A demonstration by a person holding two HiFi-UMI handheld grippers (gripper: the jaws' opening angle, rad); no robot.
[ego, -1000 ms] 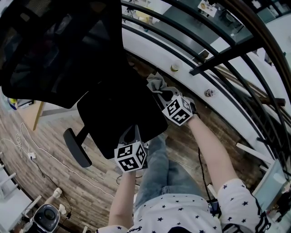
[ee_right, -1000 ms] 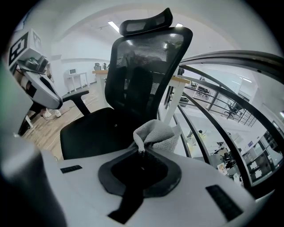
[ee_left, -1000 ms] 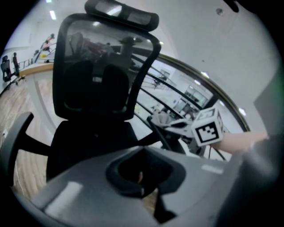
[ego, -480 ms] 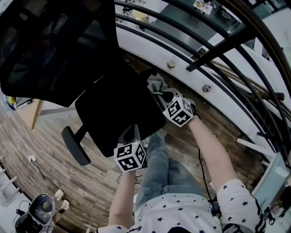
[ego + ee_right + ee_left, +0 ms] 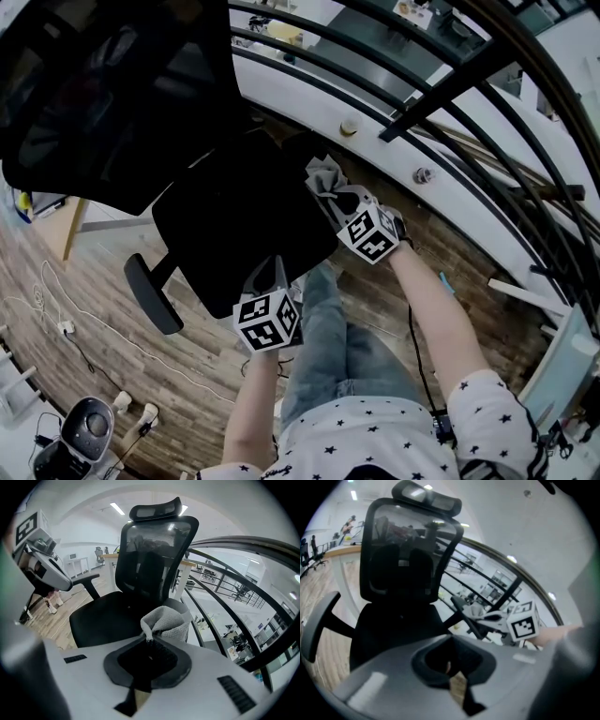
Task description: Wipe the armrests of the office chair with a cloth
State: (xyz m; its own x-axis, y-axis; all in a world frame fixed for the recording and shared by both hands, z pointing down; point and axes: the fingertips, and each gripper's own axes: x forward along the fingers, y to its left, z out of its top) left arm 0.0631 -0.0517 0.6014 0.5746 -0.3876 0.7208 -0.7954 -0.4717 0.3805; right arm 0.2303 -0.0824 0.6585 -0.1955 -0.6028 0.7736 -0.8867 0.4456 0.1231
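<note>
Little has shifted over the last second: your right hand-held gripper [image 5: 337,199] stays at the same armrest [image 5: 298,147] of the office chair [image 5: 234,230], having crept only slightly along it. Its jaws are closed on a grey cloth [image 5: 322,174]. In the right gripper view the cloth [image 5: 166,619] is pinched by one twisted corner, and the rest bunches up on the armrest pad [image 5: 188,607] beside the seat. That armrest is the one on the chair's side nearest the curved railing [image 5: 422,105].

Your left hand-held gripper [image 5: 272,275] hovers at the seat's front edge, apart from the cloth. Its jaws are together with nothing between them. It points toward the backrest [image 5: 410,555].

The chair's other armrest [image 5: 155,295] is on the far side of the seat from the cloth, over the wood floor [image 5: 94,314], with nothing touching it.
</note>
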